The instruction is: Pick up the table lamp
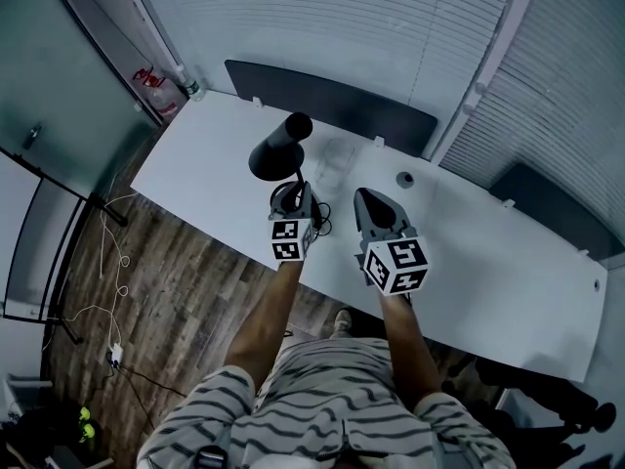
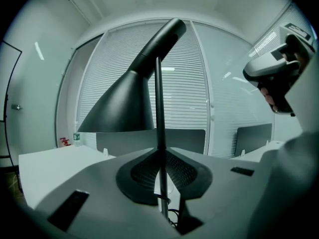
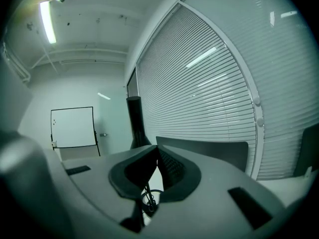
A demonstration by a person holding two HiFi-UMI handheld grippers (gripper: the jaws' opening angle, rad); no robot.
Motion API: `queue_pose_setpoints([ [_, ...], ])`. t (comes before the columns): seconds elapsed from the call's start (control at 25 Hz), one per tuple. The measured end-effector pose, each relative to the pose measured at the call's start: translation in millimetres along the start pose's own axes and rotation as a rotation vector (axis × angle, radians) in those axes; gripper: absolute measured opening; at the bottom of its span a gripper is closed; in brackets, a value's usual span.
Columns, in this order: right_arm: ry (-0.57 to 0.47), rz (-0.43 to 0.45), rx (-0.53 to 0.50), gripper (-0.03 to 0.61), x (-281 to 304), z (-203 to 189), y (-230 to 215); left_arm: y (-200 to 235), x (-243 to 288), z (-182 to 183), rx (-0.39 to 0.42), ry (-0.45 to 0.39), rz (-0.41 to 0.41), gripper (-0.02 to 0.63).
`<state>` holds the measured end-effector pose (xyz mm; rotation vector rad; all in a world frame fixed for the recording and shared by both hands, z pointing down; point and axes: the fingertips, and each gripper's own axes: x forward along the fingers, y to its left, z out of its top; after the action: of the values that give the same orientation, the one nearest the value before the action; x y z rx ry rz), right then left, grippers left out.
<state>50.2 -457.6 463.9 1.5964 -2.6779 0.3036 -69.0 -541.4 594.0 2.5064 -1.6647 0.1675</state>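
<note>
Head cam looks steeply down from overhead onto the white desk (image 1: 195, 179), far edge at 12 o'clock. Left gripper cam sits low, faces approx. level, v. close to the table lamp (image 2: 124, 103) (stem dead centre). Right gripper cam faces the blinds (image 3: 209, 98), lamp at 11 o'clock. All three share lamp and blinds.

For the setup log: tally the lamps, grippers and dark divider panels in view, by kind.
table lamp: 1
grippers: 2, the left gripper shut on the lamp's stem, the right gripper shut and empty
dark divider panels: 2
Total: 5
</note>
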Motion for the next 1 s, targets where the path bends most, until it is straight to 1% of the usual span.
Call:
queue_pose_setpoints([
  [0.2, -0.006, 0.008, -0.004, 0.012, 2.3, 2.3, 3.1, 3.2, -5.2, 10.0, -0.046, -0.003, 0.0, 0.037],
  [0.44, -0.006, 0.021, -0.016, 0.012, 4.6, 4.7, 13.6, 4.1, -20.5, 35.2, -0.078, -0.045, 0.0, 0.037],
  [0.64, -0.019, 0.029, -0.021, 0.012, 2.0, 9.6, 20.7, -1.9, -36.1, 59.2, -0.073, -0.067, 0.004, 0.037],
  [0.8, -0.028, 0.035, -0.025, 0.012, 0.3, 14.8, 27.9, -13.8, -53.0, 87.0, -0.045, -0.1, -0.019, 0.037],
  [1.0, -0.039, 0.043, -0.032, 0.012, -0.1, 19.5, 36.6, -26.0, -70.4, 118.0, -0.032, -0.136, -0.036, 0.038],
])
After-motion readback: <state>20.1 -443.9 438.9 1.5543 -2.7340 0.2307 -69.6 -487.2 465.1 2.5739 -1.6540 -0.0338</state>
